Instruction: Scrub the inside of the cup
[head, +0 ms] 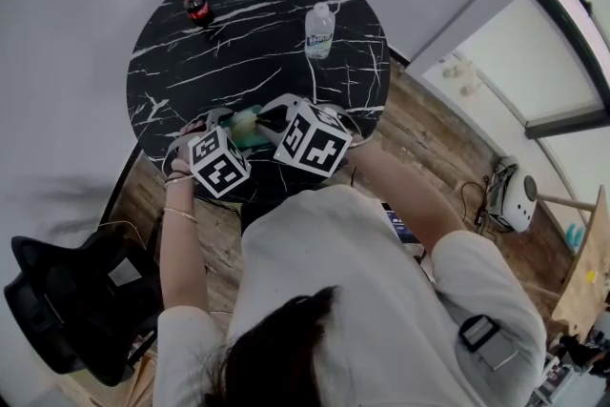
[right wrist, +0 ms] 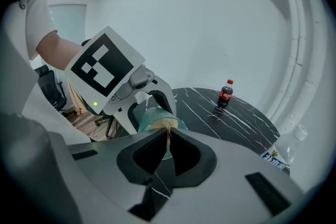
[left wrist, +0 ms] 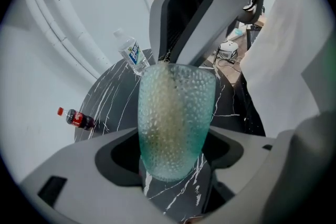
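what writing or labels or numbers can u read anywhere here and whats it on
No text reads clearly.
cola bottle: white script on a red label, too small to read
water bottle: blue print on its label, blurred
marker cubes: black and white squares, no letters or numbers
cup: dimpled glass, no print

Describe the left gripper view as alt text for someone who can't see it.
The left gripper clamps its jaws on a pebbled teal cup with a yellowish sponge inside, while the right gripper reaches down to the cup's mouth from above. Behind is a black marble table with a water bottle and a cola bottle on it.
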The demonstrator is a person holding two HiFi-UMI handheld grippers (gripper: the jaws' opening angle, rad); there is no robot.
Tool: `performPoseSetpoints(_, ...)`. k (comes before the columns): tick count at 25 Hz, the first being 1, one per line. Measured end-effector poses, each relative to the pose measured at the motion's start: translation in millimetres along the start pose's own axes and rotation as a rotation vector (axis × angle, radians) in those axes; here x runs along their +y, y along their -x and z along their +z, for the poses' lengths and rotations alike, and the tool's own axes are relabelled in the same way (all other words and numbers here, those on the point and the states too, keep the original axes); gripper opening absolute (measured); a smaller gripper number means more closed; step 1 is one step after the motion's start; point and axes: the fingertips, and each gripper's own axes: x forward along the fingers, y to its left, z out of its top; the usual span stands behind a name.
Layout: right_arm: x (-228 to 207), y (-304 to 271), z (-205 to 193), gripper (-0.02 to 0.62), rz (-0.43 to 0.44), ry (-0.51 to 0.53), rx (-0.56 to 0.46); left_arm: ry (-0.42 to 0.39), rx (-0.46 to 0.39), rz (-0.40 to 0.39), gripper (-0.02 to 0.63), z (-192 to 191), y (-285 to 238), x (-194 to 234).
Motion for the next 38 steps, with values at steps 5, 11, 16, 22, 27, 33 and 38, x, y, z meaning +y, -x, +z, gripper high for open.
performPoseSetpoints(5, -8, -3, -2, 0.041, -0.021, -0.032, -0.002, 0.006, -0.006, 0.004, 0.342, 2, -2, 2)
performPoseSetpoints(11, -17, -4, -7, 0.041, -0.041, -0.054, 0.011, 0.004, -0.018, 0.020, 0.342, 5, -2, 4)
performPoseSetpoints(16, -21, -7, -13, 0.040, -0.043, -0.063, 0.031, 0.006, -0.022, 0.030, 0.342, 4, -4, 6)
performPoseSetpoints(22, -20, -11, -24, 0.040, -0.039, -0.060, 0.079, -0.016, -0.039, 0.051, 0.342, 8, -1, 9)
performPoseSetpoints(27, -17, -12, -32, 0.038, -0.026, -0.064, 0.101, -0.028, -0.048, 0.065, 0.342, 8, 1, 10)
performPoseSetpoints(33, -7, -10, -38, 0.038, 0.000, -0.078, 0.125, -0.036, -0.050, 0.072, 0.342, 4, 2, 9)
performPoseSetpoints(38, 0, -8, -39, 0.038, 0.016, -0.070, 0.104, -0.035, -0.049, 0.076, 0.342, 1, 3, 10)
